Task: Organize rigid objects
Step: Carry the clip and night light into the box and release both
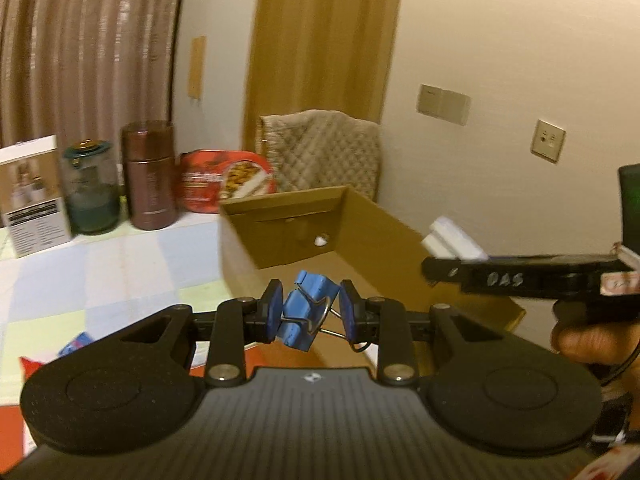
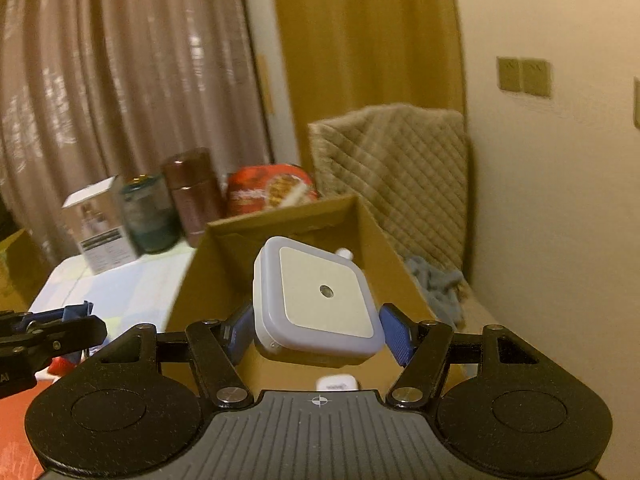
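My left gripper is shut on a blue binder clip with wire handles, held in the air at the near edge of an open cardboard box. My right gripper is shut on a white square plug-in night light, tilted, over the near side of the same cardboard box. In the left wrist view the right gripper comes in from the right with the white device in it, above the box's right wall. A small white object lies inside the box below the night light.
At the back of the checked tablecloth stand a white carton, a glass jar, a brown flask and a red food package. A quilted chair stands behind the box, by the wall. A hand holds the right gripper.
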The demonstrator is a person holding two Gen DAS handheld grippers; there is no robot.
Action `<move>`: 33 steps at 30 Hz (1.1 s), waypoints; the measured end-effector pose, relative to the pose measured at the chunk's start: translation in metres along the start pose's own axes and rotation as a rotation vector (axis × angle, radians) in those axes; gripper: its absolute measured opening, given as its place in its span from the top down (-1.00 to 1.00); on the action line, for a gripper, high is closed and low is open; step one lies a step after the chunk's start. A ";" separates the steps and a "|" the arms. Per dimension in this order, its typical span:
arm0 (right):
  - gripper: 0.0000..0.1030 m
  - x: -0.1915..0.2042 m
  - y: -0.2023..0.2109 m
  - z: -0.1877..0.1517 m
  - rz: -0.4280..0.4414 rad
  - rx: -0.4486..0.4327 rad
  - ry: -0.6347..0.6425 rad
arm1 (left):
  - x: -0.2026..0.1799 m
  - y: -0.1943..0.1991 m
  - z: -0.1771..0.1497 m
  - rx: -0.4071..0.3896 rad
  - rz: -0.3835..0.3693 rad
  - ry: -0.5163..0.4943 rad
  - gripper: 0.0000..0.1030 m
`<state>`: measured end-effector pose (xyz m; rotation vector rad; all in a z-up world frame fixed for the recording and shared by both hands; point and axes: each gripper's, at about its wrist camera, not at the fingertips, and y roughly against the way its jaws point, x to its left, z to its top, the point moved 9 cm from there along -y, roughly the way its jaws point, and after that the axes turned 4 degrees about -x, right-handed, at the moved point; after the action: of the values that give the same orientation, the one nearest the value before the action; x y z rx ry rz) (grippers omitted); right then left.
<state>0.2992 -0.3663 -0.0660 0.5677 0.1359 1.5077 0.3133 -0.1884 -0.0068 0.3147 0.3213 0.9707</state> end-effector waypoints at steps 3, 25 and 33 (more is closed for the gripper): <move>-0.23 -0.010 -0.007 -0.006 0.000 0.036 -0.018 | -0.009 -0.015 -0.003 0.022 -0.024 0.001 0.50; -0.23 -0.037 -0.015 -0.017 -0.012 0.091 -0.077 | -0.017 -0.070 -0.010 0.091 -0.028 -0.003 0.54; -0.23 -0.027 -0.015 -0.018 0.013 0.099 -0.069 | 0.001 -0.045 -0.011 0.080 0.007 0.004 0.54</move>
<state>0.3027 -0.3867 -0.0951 0.7005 0.1542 1.4982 0.3434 -0.2105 -0.0348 0.3870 0.3636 0.9671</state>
